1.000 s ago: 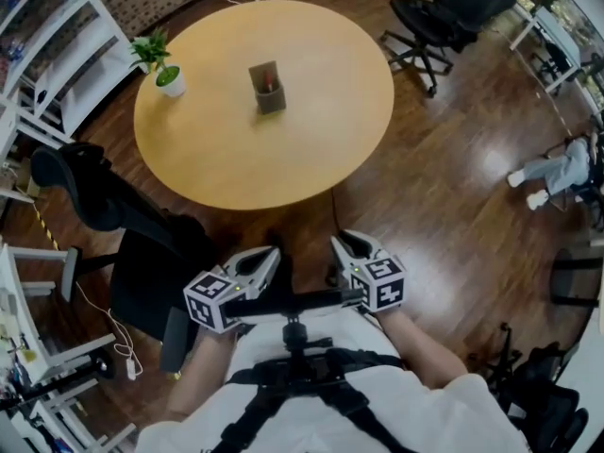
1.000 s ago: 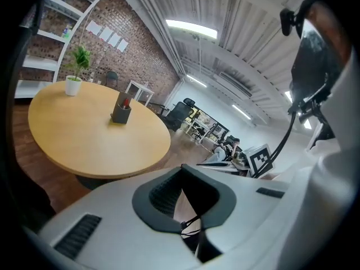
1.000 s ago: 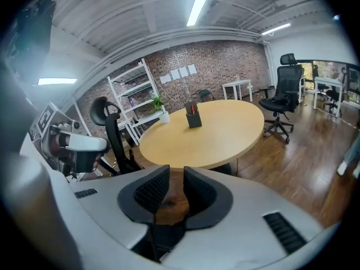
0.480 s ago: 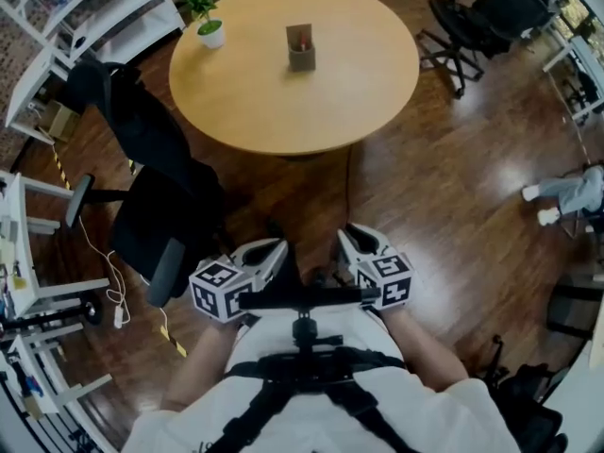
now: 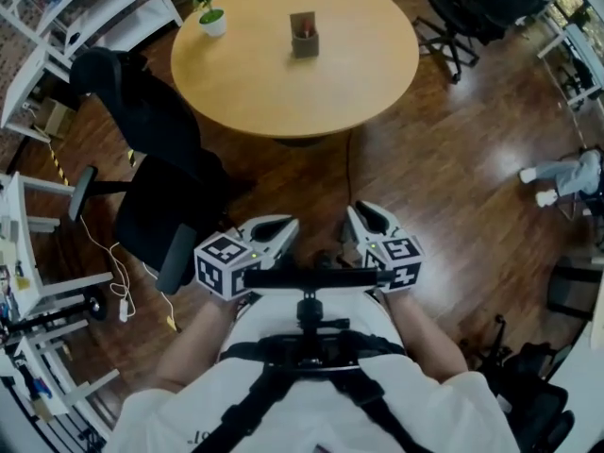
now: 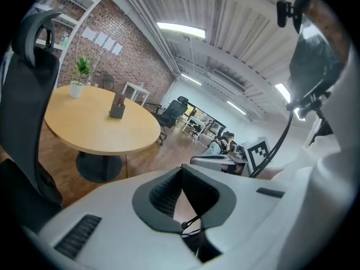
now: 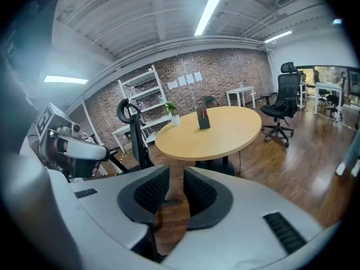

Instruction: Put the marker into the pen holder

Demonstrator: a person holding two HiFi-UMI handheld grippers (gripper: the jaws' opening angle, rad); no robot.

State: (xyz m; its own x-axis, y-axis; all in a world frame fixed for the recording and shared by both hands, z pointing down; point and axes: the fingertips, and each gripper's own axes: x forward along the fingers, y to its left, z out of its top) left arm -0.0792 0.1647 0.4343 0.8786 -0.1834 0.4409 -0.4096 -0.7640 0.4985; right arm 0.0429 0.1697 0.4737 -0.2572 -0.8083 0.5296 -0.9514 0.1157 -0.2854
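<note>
The dark pen holder (image 5: pixel 304 38) stands near the far side of the round wooden table (image 5: pixel 283 92), with a red marker-like thing sticking out of it. It also shows small in the left gripper view (image 6: pixel 117 108) and the right gripper view (image 7: pixel 203 120). Both grippers hang side by side close to the person's body, well short of the table. My left gripper (image 5: pixel 283 226) has its tips meeting and holds nothing. My right gripper (image 5: pixel 357 213) shows a narrow gap with bare floor between its pads (image 7: pixel 149 193). I see no marker in either gripper.
A small potted plant (image 5: pixel 209 9) sits at the table's left edge. A black office chair (image 5: pixel 156 173) stands between me and the table on the left. White shelving (image 5: pixel 57 17) lines the left side, with more chairs (image 5: pixel 472 8) at the far right. Wooden floor lies ahead.
The view has swung: the table and pen holder shifted up and to the right, and the black chair now shows fuller at the left. Both grippers stay together, a little higher.
</note>
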